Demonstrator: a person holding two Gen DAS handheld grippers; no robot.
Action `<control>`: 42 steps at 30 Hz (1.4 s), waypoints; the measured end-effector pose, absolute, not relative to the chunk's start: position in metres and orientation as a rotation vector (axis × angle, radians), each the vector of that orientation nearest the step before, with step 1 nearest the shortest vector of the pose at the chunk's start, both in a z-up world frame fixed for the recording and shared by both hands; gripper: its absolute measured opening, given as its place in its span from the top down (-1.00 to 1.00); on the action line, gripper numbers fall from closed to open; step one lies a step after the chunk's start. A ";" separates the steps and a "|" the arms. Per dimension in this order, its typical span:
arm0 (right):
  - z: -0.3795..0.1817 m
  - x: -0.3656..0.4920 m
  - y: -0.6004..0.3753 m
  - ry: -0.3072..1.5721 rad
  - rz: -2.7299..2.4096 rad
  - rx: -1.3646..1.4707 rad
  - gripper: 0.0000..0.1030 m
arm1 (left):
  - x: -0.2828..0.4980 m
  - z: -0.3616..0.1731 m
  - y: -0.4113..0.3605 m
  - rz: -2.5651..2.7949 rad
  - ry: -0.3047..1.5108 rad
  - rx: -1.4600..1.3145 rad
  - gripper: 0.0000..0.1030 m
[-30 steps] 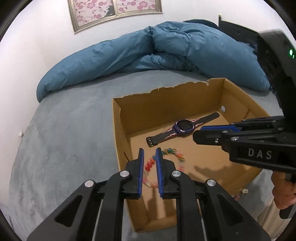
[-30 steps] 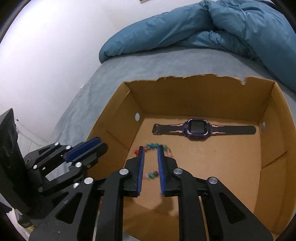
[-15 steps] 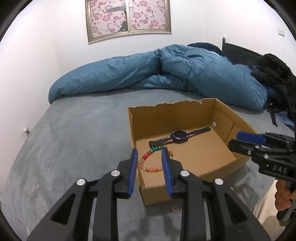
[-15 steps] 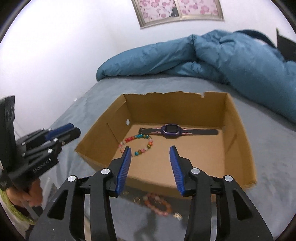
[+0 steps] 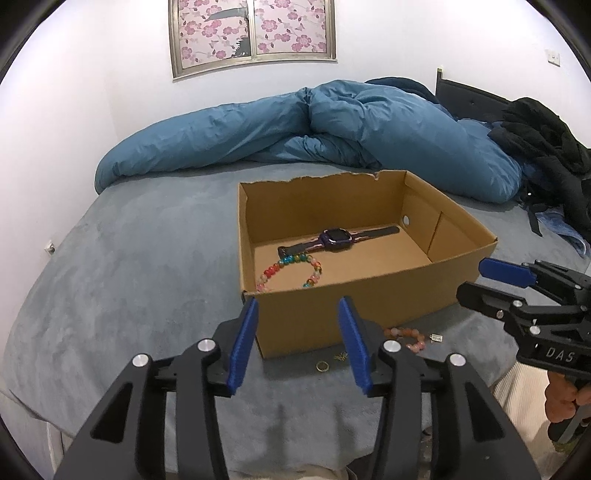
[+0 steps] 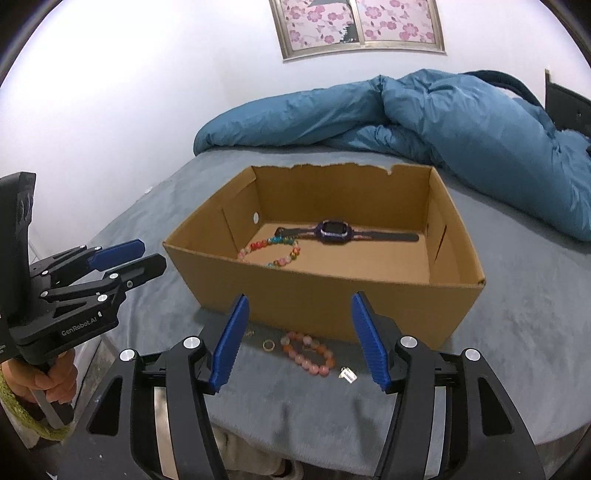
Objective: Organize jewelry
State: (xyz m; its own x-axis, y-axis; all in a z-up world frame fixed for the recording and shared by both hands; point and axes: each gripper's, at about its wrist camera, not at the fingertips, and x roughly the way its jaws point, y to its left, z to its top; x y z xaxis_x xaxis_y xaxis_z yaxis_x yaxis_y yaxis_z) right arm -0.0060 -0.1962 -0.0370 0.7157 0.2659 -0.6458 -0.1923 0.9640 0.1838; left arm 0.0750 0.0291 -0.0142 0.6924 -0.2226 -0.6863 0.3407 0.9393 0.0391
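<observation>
Where the views begin, nearest the lens: left gripper (image 5: 298, 317) with jaws apart, nothing between the blue pads; right gripper (image 6: 301, 314) likewise parted and empty. Both sets just been opening. Lower arms of each cut off by the frame edge. Hand (image 6: 40, 380) on the left gripper's handle partly hidden behind the housing.

Next out, on the grey bed (image 5: 129, 258), just in front of the box's near wall: pink bead bracelet (image 6: 308, 352) lying flat in a loop, gold ring (image 6: 268, 345) beside it, small tag (image 6: 348, 375) to its right, a tiny gold piece (image 6: 249, 333) too small to identify. From the left wrist, bracelet half covered by the jaw pad.

Cardboard box (image 5: 369, 295) open-topped, rear rim torn ragged. Inside, multicoloured bead bracelet (image 5: 291, 271) by the near left corner, partly masked by the front wall. Purple watch (image 5: 336, 238) flat on the box floor, face up, long axis running left to right along the rear wall, strap ends pointing at the side walls.

Against a second ago: grippers then low over the box, jaws nearly closed above the multicoloured beads; now backed off outside it, items on the bed newly in view.

Farthest: blue duvet (image 5: 332, 129) heaped, dark clothing (image 5: 546, 147) cut off at right, floral picture (image 5: 253, 33) cropped at top.
</observation>
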 end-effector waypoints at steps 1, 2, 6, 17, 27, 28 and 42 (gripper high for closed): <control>-0.039 -0.007 -0.196 0.736 0.255 0.108 -0.08 | 0.075 -0.016 0.028 -0.317 0.746 0.171 0.11; -0.041 -0.008 -0.196 0.741 0.255 0.109 -0.08 | 0.074 -0.017 0.027 -0.318 0.748 0.173 0.11; -0.046 -0.010 -0.197 0.752 0.252 0.111 -0.08 | 0.072 -0.024 0.022 -0.318 0.748 0.193 0.10; -0.051 -0.009 -0.202 0.760 0.241 0.118 -0.08 | 0.070 -0.032 0.014 -0.329 0.751 0.229 0.10; -0.053 -0.008 -0.204 0.762 0.239 0.124 -0.08 | 0.071 -0.034 0.010 -0.334 0.749 0.244 0.10; -0.053 -0.008 -0.204 0.762 0.238 0.126 -0.08 | 0.071 -0.034 0.009 -0.335 0.748 0.244 0.10; -0.054 -0.008 -0.204 0.762 0.238 0.125 -0.08 | 0.070 -0.035 0.008 -0.335 0.745 0.249 0.10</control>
